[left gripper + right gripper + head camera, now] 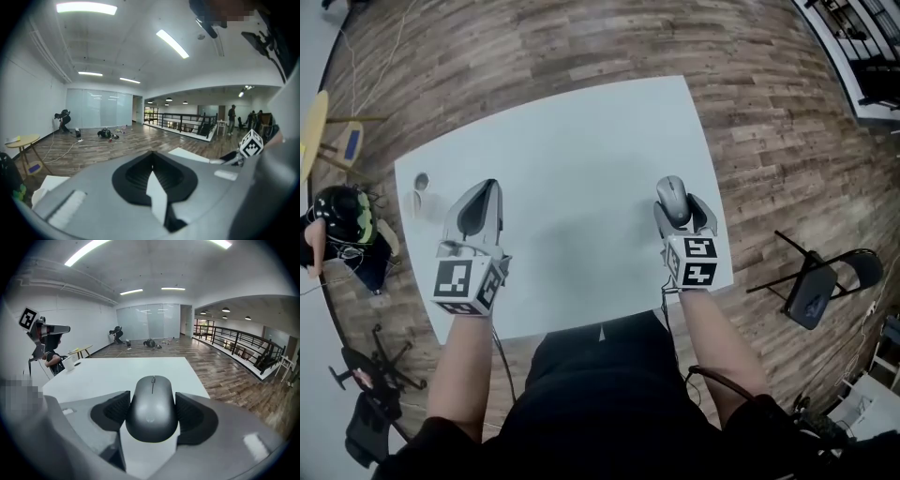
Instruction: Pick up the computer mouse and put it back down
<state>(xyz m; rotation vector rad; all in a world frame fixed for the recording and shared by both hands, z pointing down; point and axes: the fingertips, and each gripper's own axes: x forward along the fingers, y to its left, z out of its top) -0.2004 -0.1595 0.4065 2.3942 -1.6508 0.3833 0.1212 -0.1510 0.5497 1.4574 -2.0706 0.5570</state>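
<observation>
Working at the white table's [581, 141] 3 o'clock side, clamping the computer mouse [671, 195].
Leaving bare tabletop from 9 to 12 o'clock, edge lying close at 3; ideally setting down level and inboard before parting the right gripper [681, 210], spread wide on the mouse's flanks; left gripper [478, 208] idling at 9, closed, empty.

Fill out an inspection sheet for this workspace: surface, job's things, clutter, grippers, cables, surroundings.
Surface: white table, on a wooden floor.
Job's things: grey computer mouse between the right gripper's pads; whether it touches the table cannot be told.
Clutter: white cup near the table's left corner.
Grippers: right gripper shut on the computer mouse; left gripper shut, empty.
Cables: gripper cable beside the left forearm; loose floor cable.
Surroundings: folding chair, yellow round table, a person, a railing.
</observation>
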